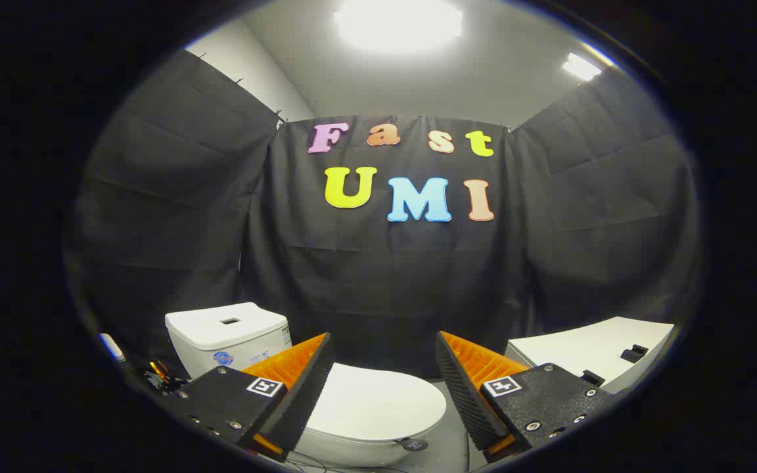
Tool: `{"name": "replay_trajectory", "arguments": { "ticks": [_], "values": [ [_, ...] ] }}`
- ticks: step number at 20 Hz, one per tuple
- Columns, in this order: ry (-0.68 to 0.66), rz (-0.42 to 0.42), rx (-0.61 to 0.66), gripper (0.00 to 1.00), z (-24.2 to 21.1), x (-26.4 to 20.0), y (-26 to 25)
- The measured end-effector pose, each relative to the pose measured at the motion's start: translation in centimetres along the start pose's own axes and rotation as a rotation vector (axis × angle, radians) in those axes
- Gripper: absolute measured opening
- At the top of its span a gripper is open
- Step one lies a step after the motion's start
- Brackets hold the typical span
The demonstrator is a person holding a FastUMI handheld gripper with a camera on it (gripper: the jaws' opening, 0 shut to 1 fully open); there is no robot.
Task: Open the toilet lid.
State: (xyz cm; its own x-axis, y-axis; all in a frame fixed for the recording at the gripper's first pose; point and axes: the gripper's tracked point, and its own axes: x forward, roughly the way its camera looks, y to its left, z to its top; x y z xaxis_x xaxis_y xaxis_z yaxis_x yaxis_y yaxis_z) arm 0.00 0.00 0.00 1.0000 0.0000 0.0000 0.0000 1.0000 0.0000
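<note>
1. My gripper (385, 368) hangs above the toilet (326, 394), its two orange-backed black fingers (303, 384) spread wide with nothing between them; neither finger touches the porcelain.

2. Framed in the gap between the fingers and just below them, the toilet lid (375, 404) lies shut and flat on the bowl, a smooth white oval without a mark on it.

3. The lid's long axis runs from the cistern (227, 338) at its rear, beyond my left finger, out to its rounded front rim, which curves off toward my right finger; the toilet sits turned at an angle to the black cloth wall (385, 282) behind it.

4. A small dark disc (412, 444) rests just beside the toilet's front rim, low down and close to my right finger.

5. To the right of the toilet, beyond my right finger, stands a white cabinet top (589, 348) with a strip of grey floor (447, 447) between the two; that strip is the open room on that side.

6. To the left of the cistern lie a small white object (111, 346) and a dark tangle with orange in it (157, 374), too small to make out.

7. The cloth wall hangs behind the cistern; how close, I cannot tell.
</note>
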Motion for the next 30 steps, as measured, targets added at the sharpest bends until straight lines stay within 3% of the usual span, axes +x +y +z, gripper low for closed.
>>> {"name": "replay_trajectory", "arguments": {
  "ticks": [22,30],
  "values": [
    [-0.003,-0.039,0.025,0.95,-0.4,0.0,-1.4],
    [0.095,-0.128,0.284,0.95,-5.3,1.8,-4.5]
  ]
}}
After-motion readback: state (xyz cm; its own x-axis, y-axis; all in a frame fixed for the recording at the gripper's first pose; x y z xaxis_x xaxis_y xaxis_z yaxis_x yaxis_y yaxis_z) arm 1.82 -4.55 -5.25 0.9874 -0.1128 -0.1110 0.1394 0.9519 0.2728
